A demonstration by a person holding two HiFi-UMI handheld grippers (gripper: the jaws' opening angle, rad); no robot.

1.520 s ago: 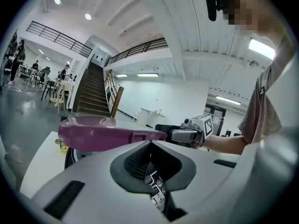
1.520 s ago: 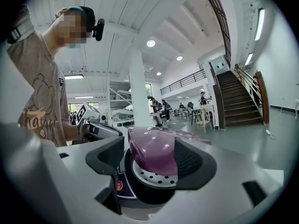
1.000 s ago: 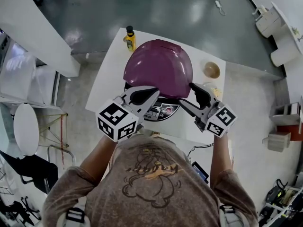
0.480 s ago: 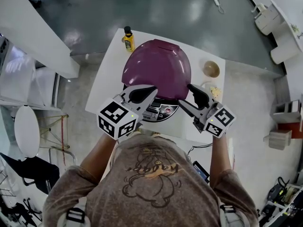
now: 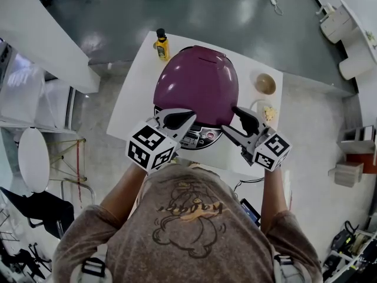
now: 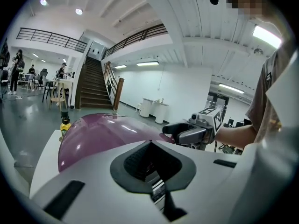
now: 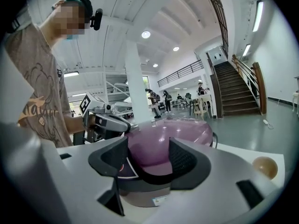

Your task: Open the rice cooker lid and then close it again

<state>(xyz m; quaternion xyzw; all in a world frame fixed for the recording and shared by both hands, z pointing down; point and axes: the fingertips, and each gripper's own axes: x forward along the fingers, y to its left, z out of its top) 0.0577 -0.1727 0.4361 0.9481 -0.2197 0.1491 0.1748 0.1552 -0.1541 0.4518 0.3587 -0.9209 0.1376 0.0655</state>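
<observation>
While the purple rice cooker lid (image 5: 197, 84) lies shut on its cooker in the middle of the white counter (image 5: 136, 93), the head view shows both claws at the cooker's near side. The left claw (image 5: 192, 115) is over the lid's front-left edge, just above the control panel (image 5: 200, 137). The right claw (image 5: 231, 119) is at the front-right edge. A yellow bottle (image 5: 162, 46) stands at the counter's far edge, and a brown bowl (image 5: 264, 84) sits to the right of the cooker.

From the left gripper view, that claw's jaws meet at their tips with nothing gripped between the pads. The lid's dome rises just beyond them, and the other claw reaches in from the right.

From the right gripper view, the jaws stand apart and have just been closing. The lid's front curve shows in the gap, and neither pad presses on it. The left claw rests against the dome on the far side.
</observation>
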